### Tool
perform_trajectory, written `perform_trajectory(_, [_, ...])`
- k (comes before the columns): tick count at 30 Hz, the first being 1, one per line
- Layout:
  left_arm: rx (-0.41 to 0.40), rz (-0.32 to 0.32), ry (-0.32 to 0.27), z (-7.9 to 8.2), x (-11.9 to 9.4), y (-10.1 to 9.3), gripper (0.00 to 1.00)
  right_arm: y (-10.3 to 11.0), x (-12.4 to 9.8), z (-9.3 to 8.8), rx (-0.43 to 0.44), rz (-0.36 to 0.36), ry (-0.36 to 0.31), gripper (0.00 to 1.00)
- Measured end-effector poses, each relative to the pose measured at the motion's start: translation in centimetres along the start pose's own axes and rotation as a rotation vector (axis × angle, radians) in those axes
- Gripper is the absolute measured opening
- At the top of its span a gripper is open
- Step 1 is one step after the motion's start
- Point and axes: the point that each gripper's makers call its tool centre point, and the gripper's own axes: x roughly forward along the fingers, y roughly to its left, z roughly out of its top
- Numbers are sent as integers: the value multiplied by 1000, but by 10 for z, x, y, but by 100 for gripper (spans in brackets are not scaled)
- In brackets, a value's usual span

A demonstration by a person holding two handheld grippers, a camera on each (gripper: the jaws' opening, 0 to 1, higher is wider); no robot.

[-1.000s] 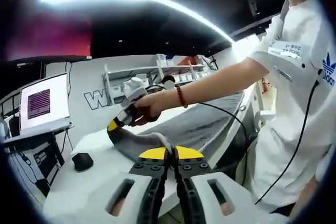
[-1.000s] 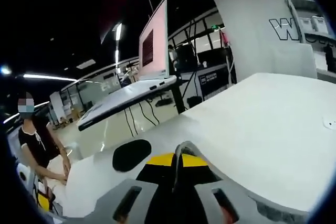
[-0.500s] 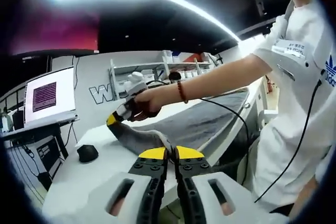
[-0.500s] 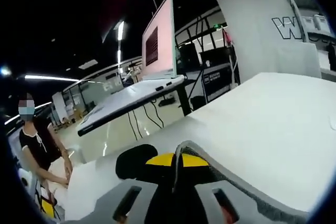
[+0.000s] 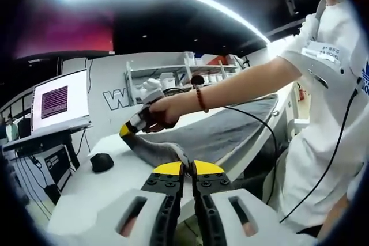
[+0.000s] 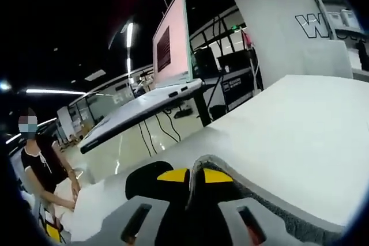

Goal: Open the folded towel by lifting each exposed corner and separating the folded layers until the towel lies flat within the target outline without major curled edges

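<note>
Holding: we pinch the towel with both grippers, lifted off the white bench at our end.
Left gripper: in the left gripper view its yellow-tipped jaws are pressed together on a grey towel edge that rises between them.
Right gripper: in the left gripper view we see it in a hand, jaws closed on another part of the towel's near edge, raised above the bench; in the right gripper view a grey fold runs up between its jaws.
Towel: grey, its far part lying spread along the bench toward the person in white; the near edge sags between the two grippers.
Mouse: black, on the bench left of the towel, apart from it; in the right gripper view it sits just behind the jaws.
Monitor: lit, on a separate stand beyond the bench.
Shelf: white rack behind the bench, holding small items we cannot make out.
</note>
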Motion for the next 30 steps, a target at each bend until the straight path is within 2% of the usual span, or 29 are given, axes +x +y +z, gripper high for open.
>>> perform_trajectory(2, [2, 3, 10, -4, -2, 0, 4, 2, 1, 0, 8, 5, -2, 6])
perform_trajectory(5, [-52, 42, 8, -7, -10, 7, 5, 8, 12, 7, 36, 27, -24, 8])
perform_trajectory(10, [-59, 52, 14, -11, -17, 8, 7, 24, 21, 10, 46, 65, -29, 14])
perform_trajectory(13, [-78, 52, 10, -12, -19, 9, 9, 28, 25, 10, 38, 64, -30, 16])
perform_trajectory(18, [-108, 87, 12, -16, -28, 17, 10, 39, 34, 16, 54, 90, -42, 17])
perform_trajectory(24, [-100, 96, 44, -23, -30, 17, 15, 45, 44, 16, 40, 91, -28, 19])
perform_trajectory(30, [-106, 114, 63, -28, -35, 19, 14, 46, 52, 13, 89, 103, -37, 19])
